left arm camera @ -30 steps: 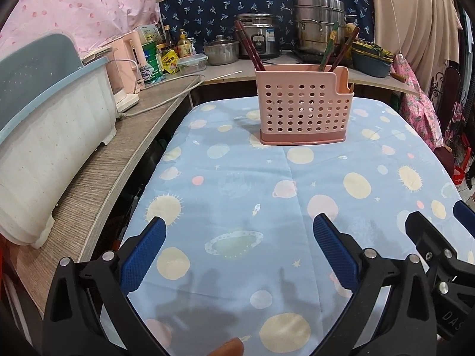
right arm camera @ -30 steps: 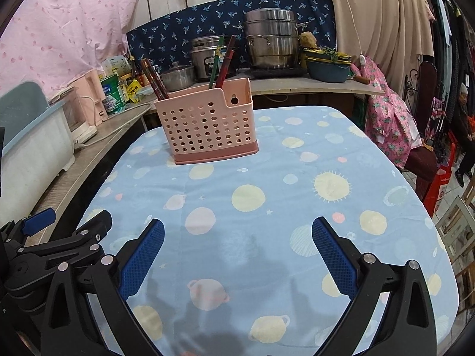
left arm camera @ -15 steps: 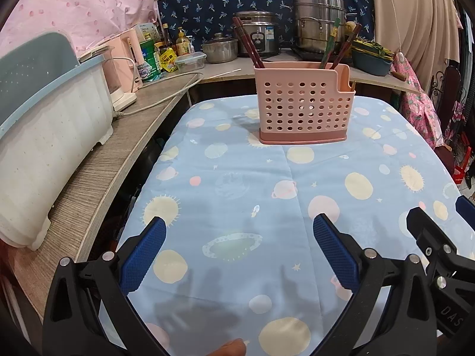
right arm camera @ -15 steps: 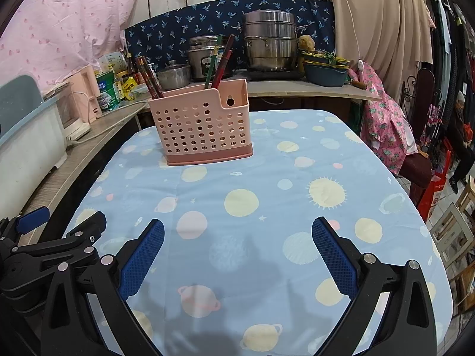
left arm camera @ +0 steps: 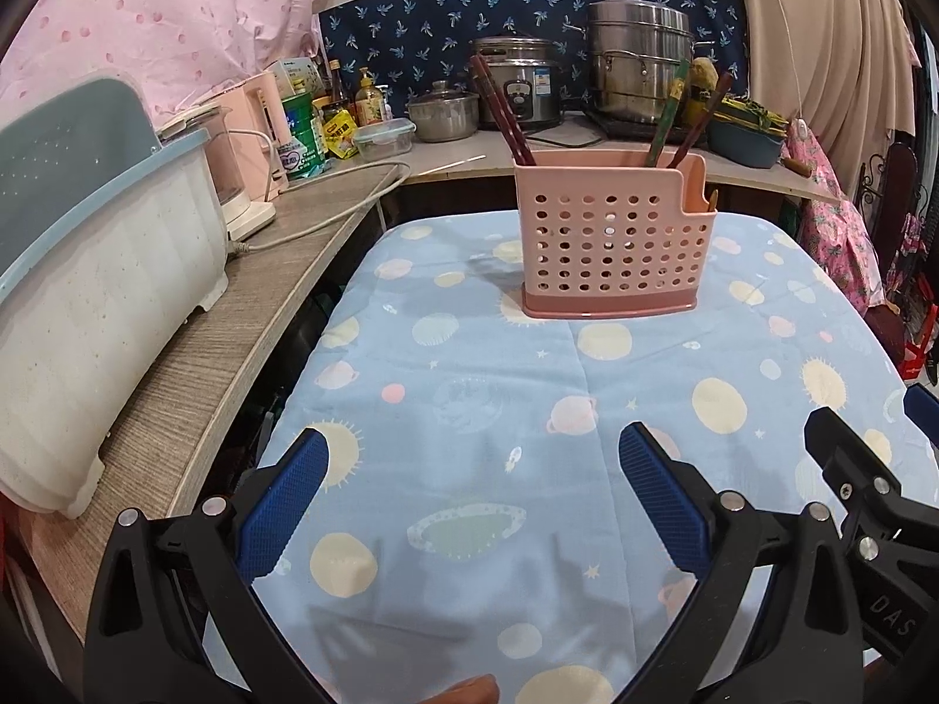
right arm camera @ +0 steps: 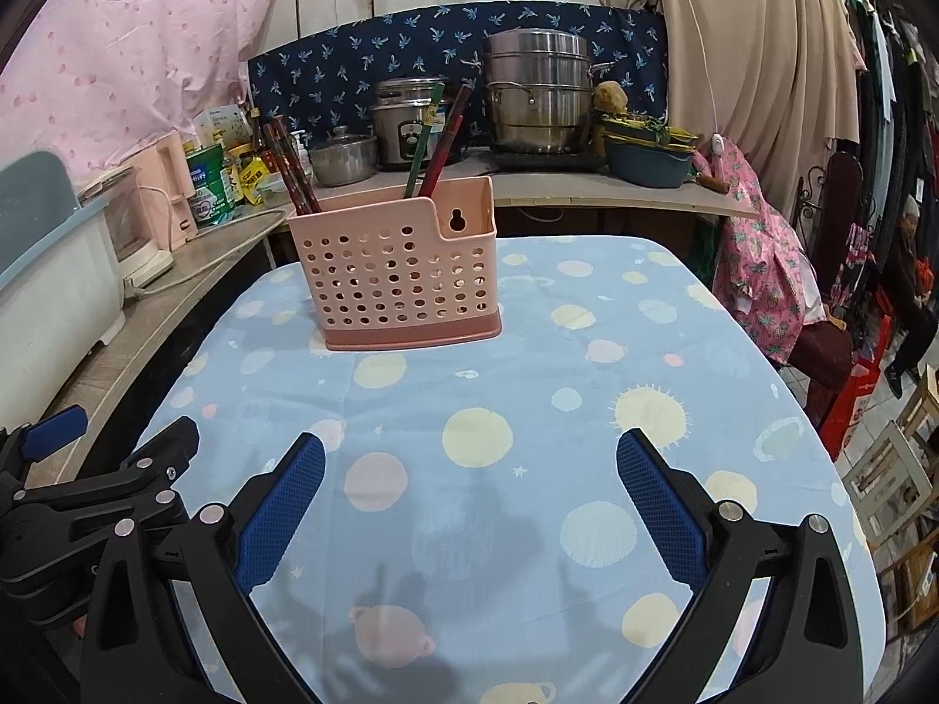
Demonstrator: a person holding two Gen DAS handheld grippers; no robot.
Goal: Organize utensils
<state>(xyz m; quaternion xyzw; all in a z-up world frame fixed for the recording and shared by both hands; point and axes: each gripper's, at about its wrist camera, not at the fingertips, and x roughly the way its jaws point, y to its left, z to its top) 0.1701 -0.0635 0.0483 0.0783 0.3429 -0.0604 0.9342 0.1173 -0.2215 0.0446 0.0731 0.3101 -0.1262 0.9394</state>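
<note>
Both grippers (left arm camera: pixel 472 504) (right arm camera: pixel 469 504) nearer caddy (left arm camera: pixel 613 246)

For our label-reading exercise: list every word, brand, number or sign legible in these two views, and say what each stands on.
"DAS": white letters on the black frame of the right tongs, cut off at the picture's edge.
Green can: label print too blurred to read.
Yellow packet: print too small to read.
Rice cooker: front sticker unreadable.
Nothing else is legible.
</note>
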